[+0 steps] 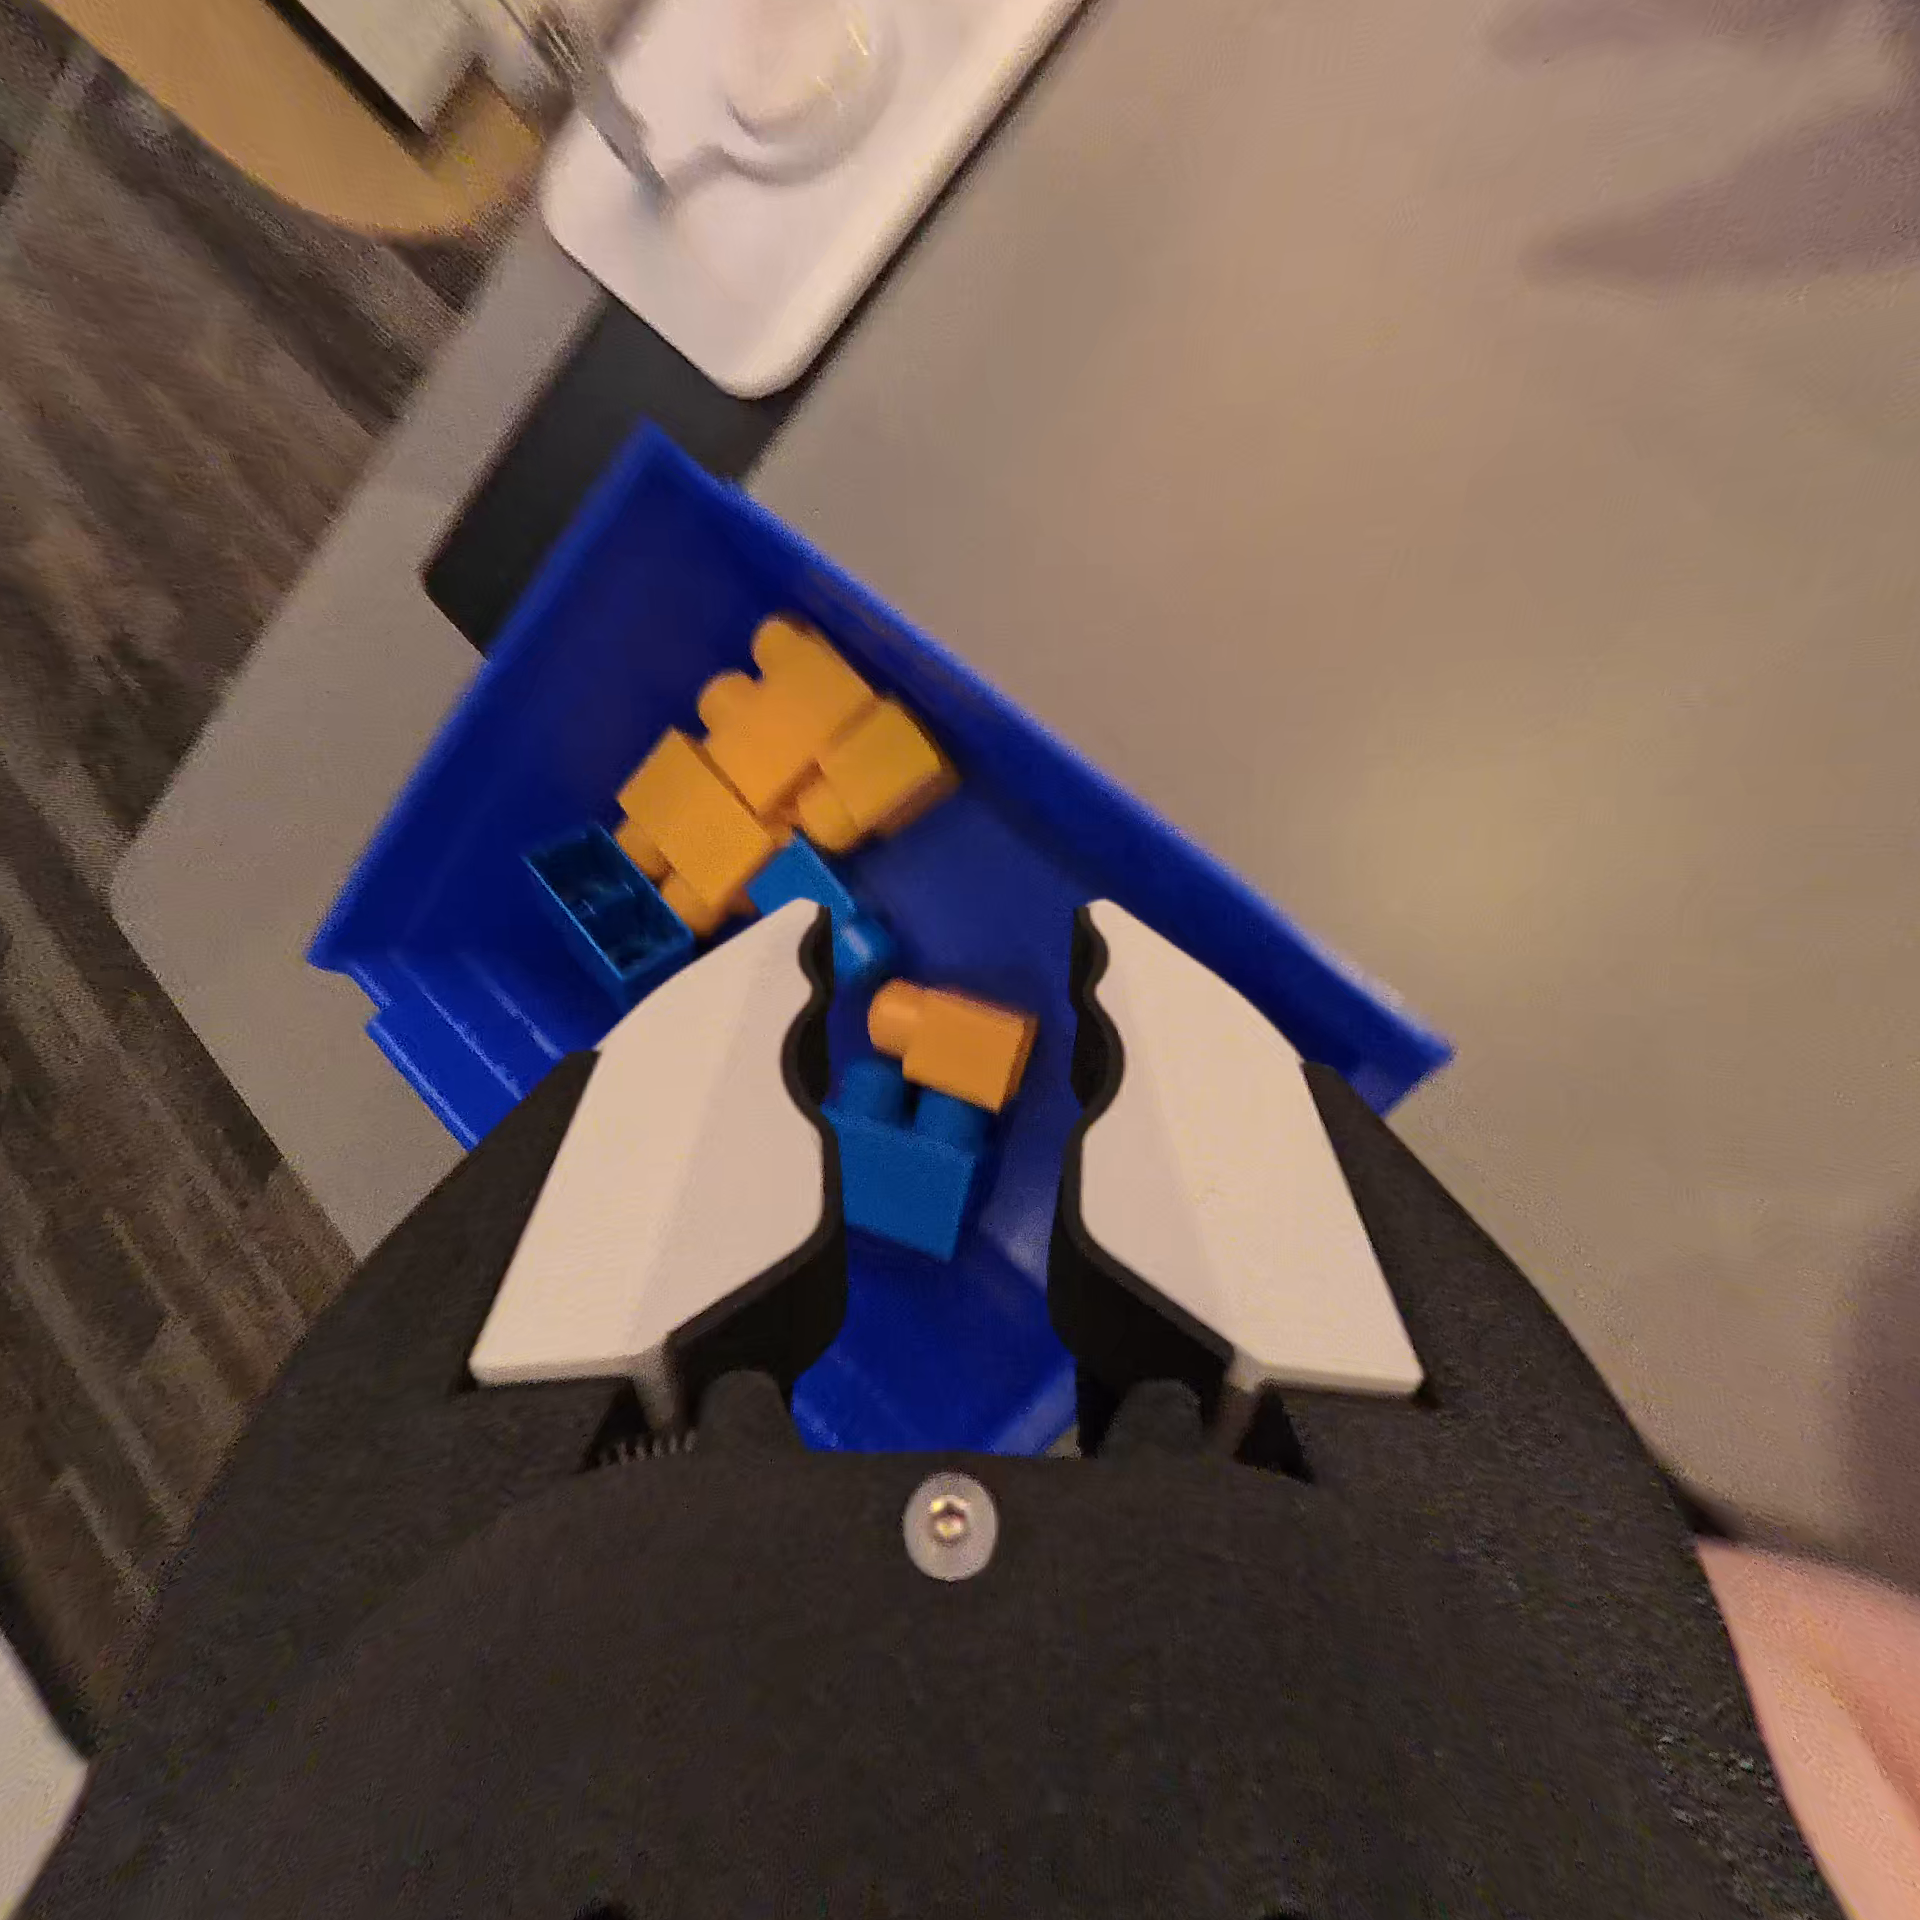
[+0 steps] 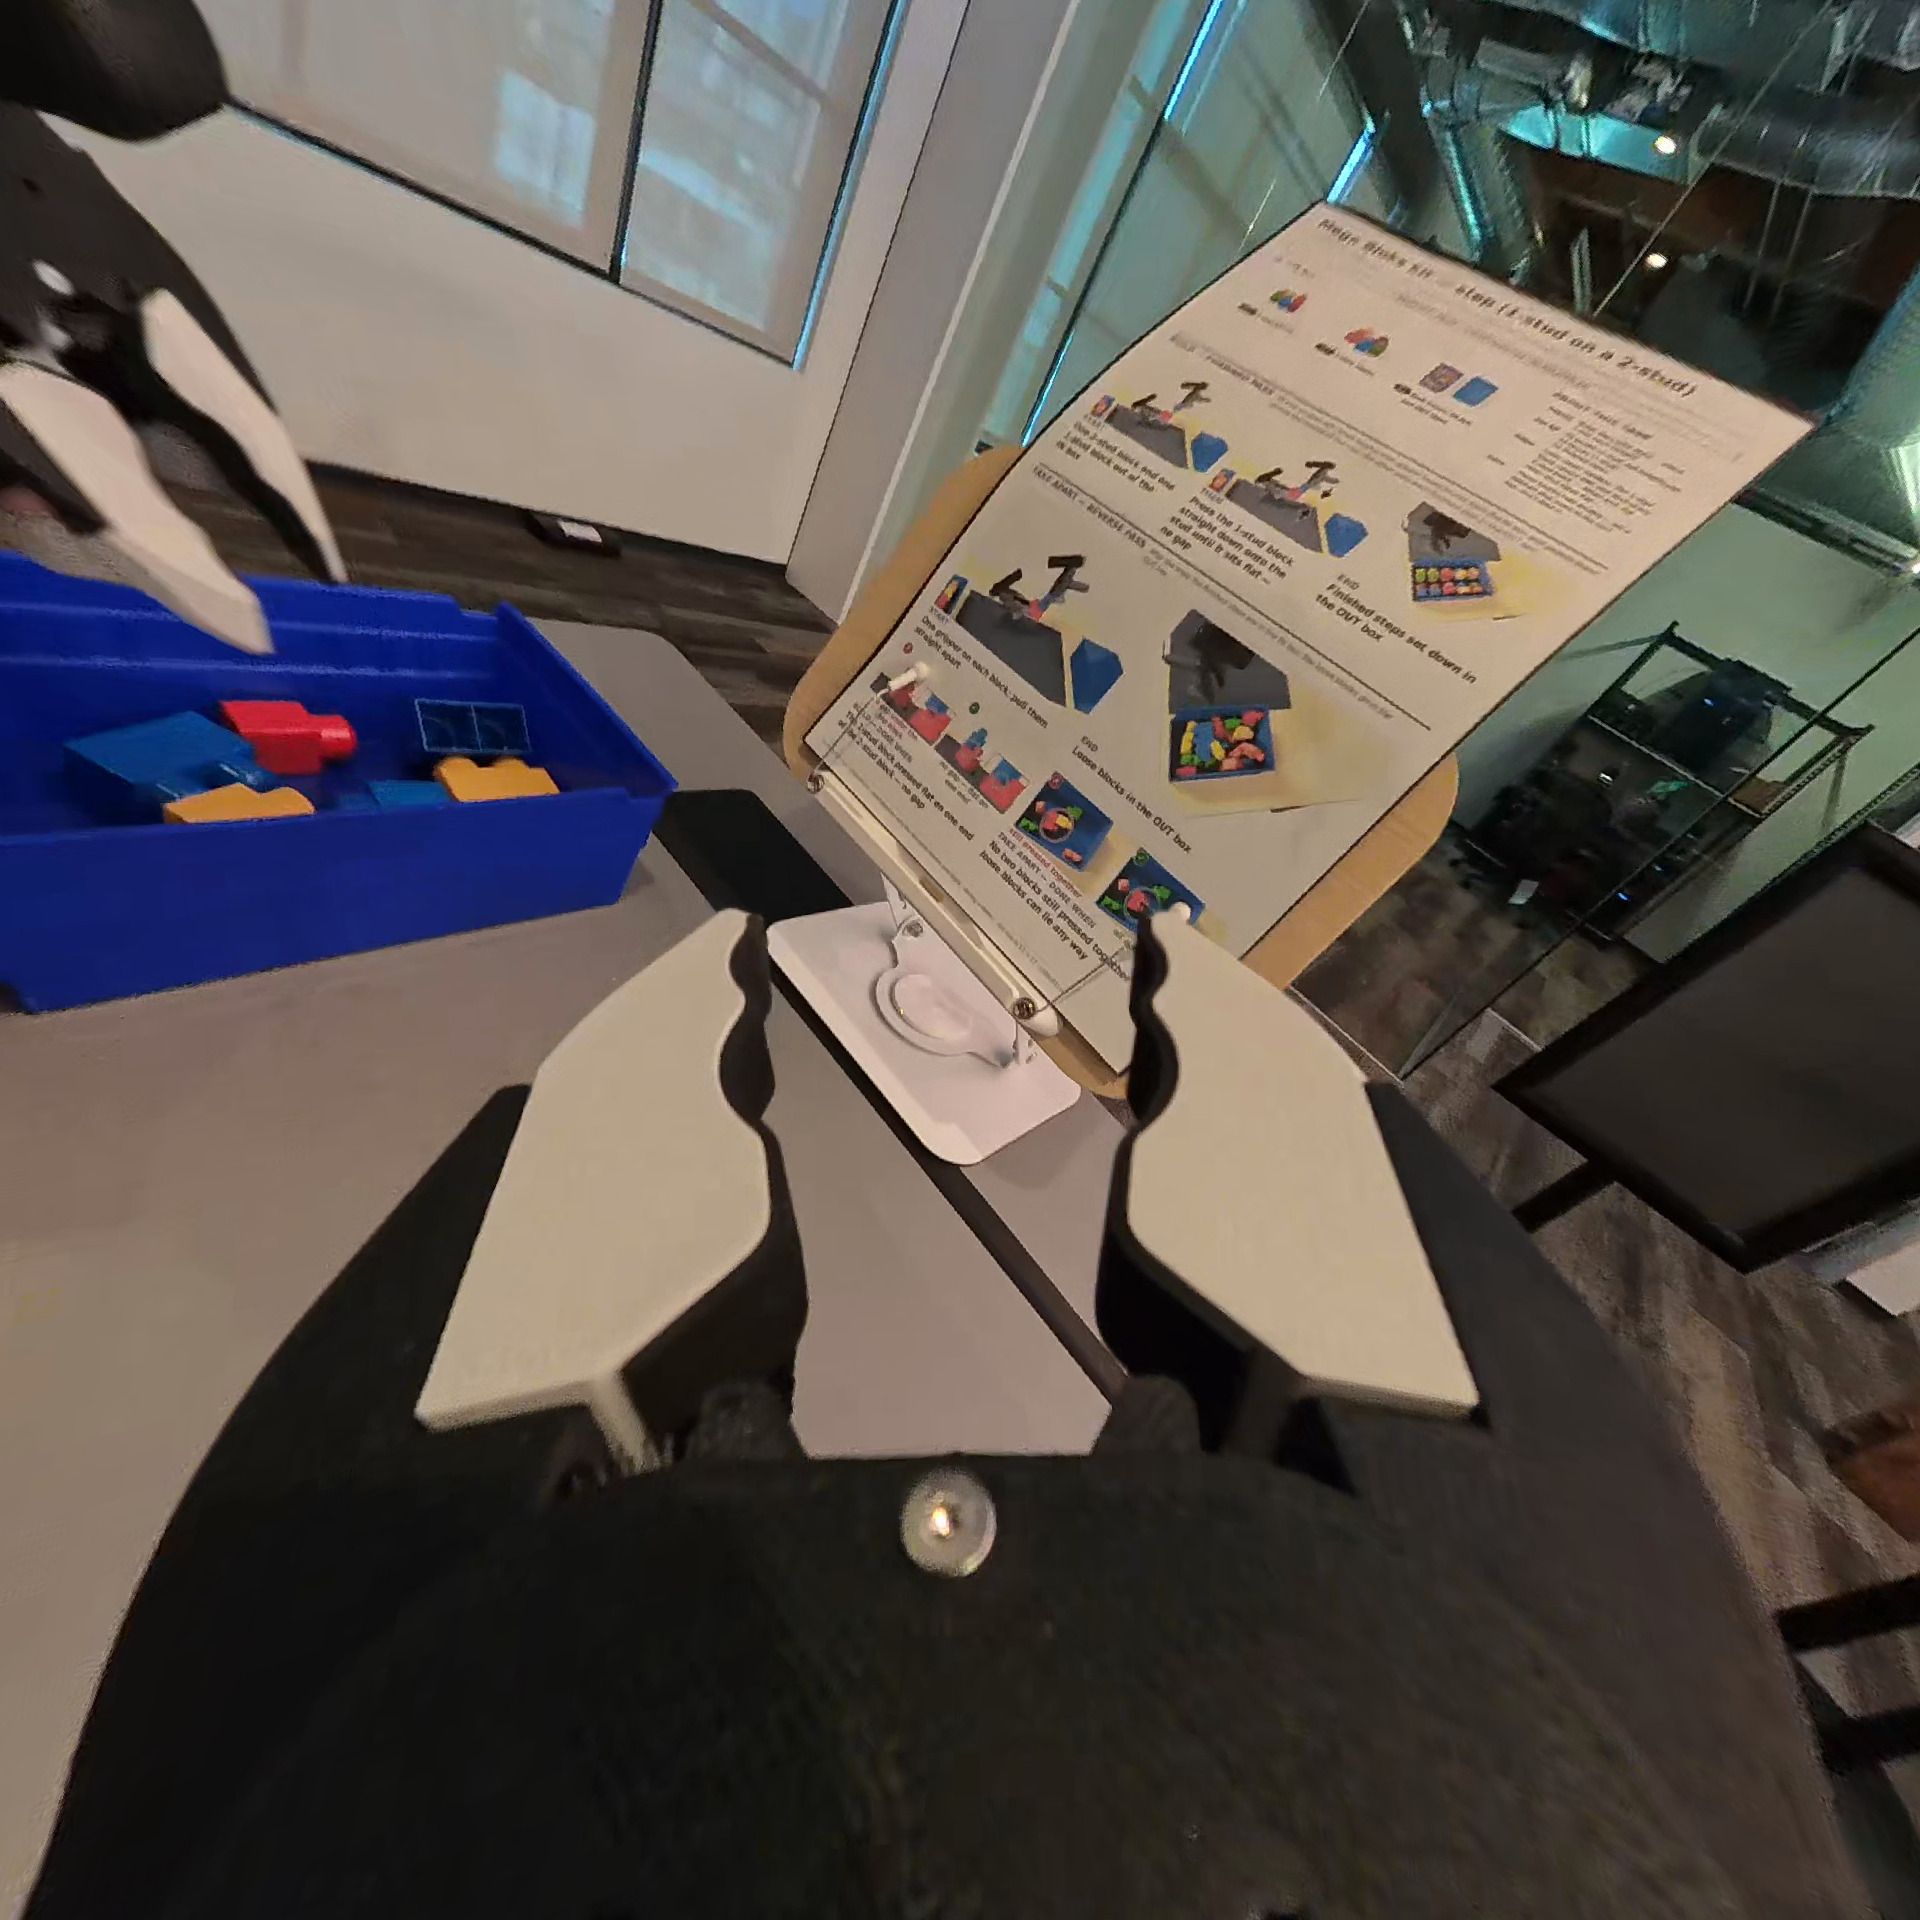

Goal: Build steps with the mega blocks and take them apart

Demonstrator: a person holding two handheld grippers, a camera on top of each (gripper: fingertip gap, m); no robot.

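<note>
The bin [image 1: 665, 623] is deep blue, holding orange blocks [image 1: 790, 748] toward twelve o'clock and a lighter blue block [image 1: 909, 1174] at its centre. From the right wrist, a red block [image 2: 286, 732] lies at nine o'clock. Both grippers — left [image 1: 945, 925], right [image 2: 940, 935] — are black with pale grey fingers [image 2: 623, 1143]. The table [image 2: 260, 1143] is plain grey — the floor [image 1: 125, 436] mottled brown-grey.

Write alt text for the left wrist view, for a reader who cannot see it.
The open left gripper hovers over a blue bin of loose mega blocks, with a one-stud orange block and a two-stud blue block showing between its white fingers. More orange blocks are piled deeper in the bin, which sits on a grey table.
</note>
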